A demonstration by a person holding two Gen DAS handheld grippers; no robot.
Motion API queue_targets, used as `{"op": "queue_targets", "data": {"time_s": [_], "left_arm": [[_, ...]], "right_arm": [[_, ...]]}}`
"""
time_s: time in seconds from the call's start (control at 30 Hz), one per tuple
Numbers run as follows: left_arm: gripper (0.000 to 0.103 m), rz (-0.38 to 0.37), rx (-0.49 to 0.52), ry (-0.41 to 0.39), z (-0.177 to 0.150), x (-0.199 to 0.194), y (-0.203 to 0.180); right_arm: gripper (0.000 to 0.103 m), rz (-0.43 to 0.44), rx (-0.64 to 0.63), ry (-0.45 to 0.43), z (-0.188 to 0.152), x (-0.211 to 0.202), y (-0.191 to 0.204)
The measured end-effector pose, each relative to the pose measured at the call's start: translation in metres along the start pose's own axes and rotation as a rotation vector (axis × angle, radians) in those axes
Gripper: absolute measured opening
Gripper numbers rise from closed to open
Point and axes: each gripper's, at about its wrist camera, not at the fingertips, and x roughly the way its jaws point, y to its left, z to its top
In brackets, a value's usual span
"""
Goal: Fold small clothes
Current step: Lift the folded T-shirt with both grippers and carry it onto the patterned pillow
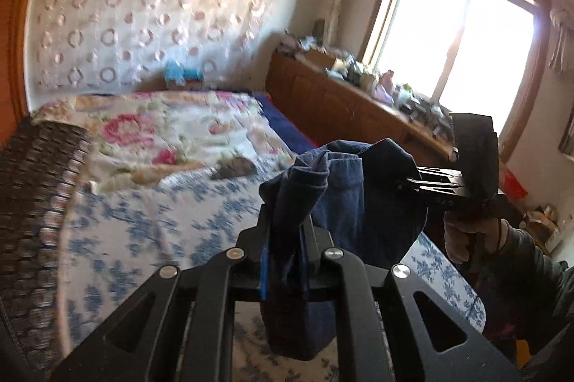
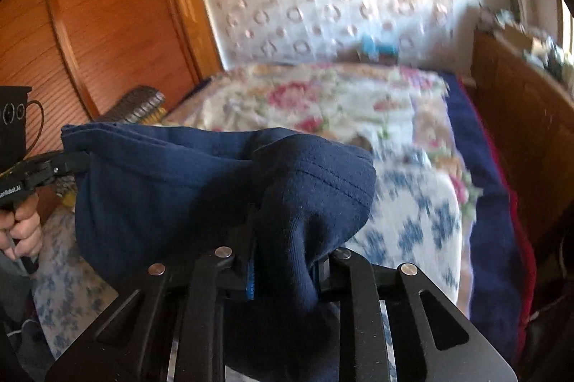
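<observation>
Garment: navy cloth, which I hold above the bed
Left gripper: pinching it
Right gripper: pinching it
Room: patterned wall, window

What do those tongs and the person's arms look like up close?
Both tongs, the left tongs and the right tongs, are matte black metal with slotted linkage bars, round silver pivot pins and a blue strip inside one finger. The left bears white lettering on its side. A dark grey-green sleeve covers the right arm, with a thin band at the wrist.

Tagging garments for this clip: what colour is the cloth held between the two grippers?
Dark navy blue garment, plain, no pattern. Clearest in the right wrist view.
</observation>
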Motion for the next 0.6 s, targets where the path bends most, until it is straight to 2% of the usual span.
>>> {"op": "queue_targets", "data": {"time_s": [0.17,0.33,0.5,0.6], "left_arm": [[0.010,0.103,-0.016,-0.083,0.006,-0.057,0.022],[0.010,0.244,-0.040,-0.151,0.002,-0.114,0.055],[0.010,0.378,-0.107,-0.184,-0.008,-0.153,0.104],[0.010,0.455,-0.170,-0.162,-0.022,-0.158,0.137]], "right_arm": [[0.019,0.052,-0.086,-0.072,0.037,-0.005,0.044],[0.019,0.132,-0.201,-0.124,0.084,0.014,0.103],[0.019,0.211,-0.335,-0.160,0.135,0.059,0.174],[0.018,0.284,-0.394,-0.144,0.169,0.106,0.225]]}}
